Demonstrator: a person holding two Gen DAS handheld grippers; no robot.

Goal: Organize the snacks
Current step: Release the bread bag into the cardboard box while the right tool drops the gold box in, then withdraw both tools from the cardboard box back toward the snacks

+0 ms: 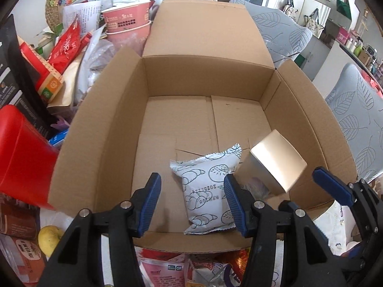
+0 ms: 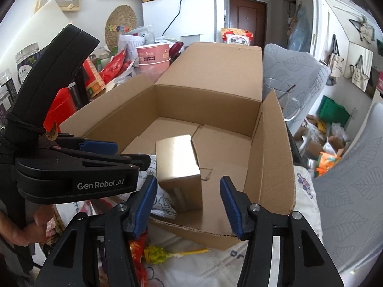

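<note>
Early days: only a pouch point(image 1: 208, 191) and small carton point(image 1: 275, 162) sit low in the box point(image 1: 205, 76). Both grippers point(image 1: 192, 201) point(image 2: 188, 205) are spread, probably empty; snacks point(image 1: 67, 45) still crowd the upper left.

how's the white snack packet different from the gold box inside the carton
The white snack packet is a soft, crinkled pouch printed with line drawings; the gold box is a rigid, plain, shiny block. The packet lies flat on the floor of the carton; the box sits tilted, one edge raised. The box looks bulkier. Both sit near the carton's front wall, with no gripper holding them.
</note>
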